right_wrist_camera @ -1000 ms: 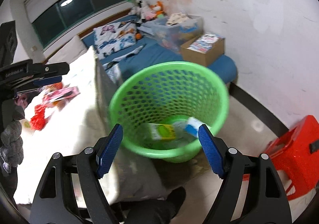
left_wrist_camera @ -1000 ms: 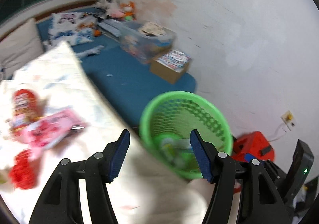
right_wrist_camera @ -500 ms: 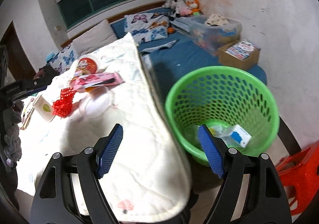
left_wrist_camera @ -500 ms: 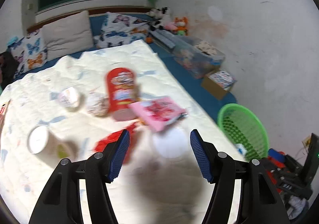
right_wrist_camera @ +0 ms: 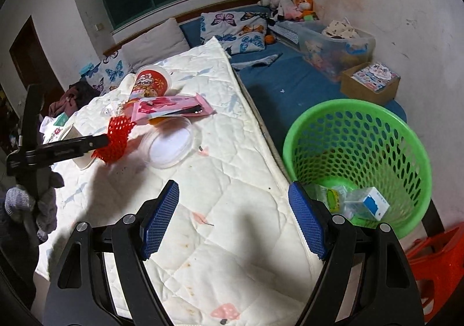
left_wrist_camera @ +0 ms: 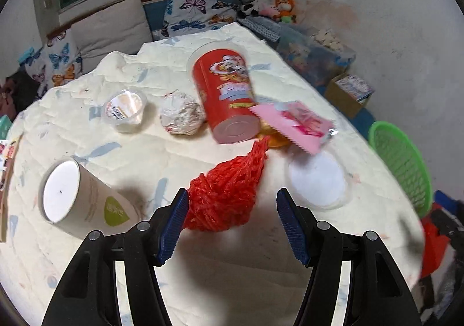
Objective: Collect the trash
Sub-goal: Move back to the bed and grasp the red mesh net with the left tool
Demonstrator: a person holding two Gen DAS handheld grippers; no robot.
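So the trash is spread over a white quilted mattress and the left gripper is hanging right over the red mesh net, jaws standing apart with nothing pinched, the net bunched just ahead of them and closer to the left pad. Behind the net lies a red chip can on its side, with a pink wrapper leaning against its base end and something orange tucked under that, can't tell what it is. Left of the can there's a crumpled paper ball, then a small clear cup, and nearer the camera a tipped-over paper cup showing its white bottom. A clear plastic lid sits to the right of the net. The green basket stands on the floor right beside the mattress edge, and it already has stuff in it: a little blue and white box and some greenish packaging at the bottom. The right gripper is over the bare near corner of the mattress, jaws wide and empty, basket just off to its right. From that side you can see the left gripper's black arm reaching up to the net. Pillows with butterflies and stuffed toys are back by the wall.
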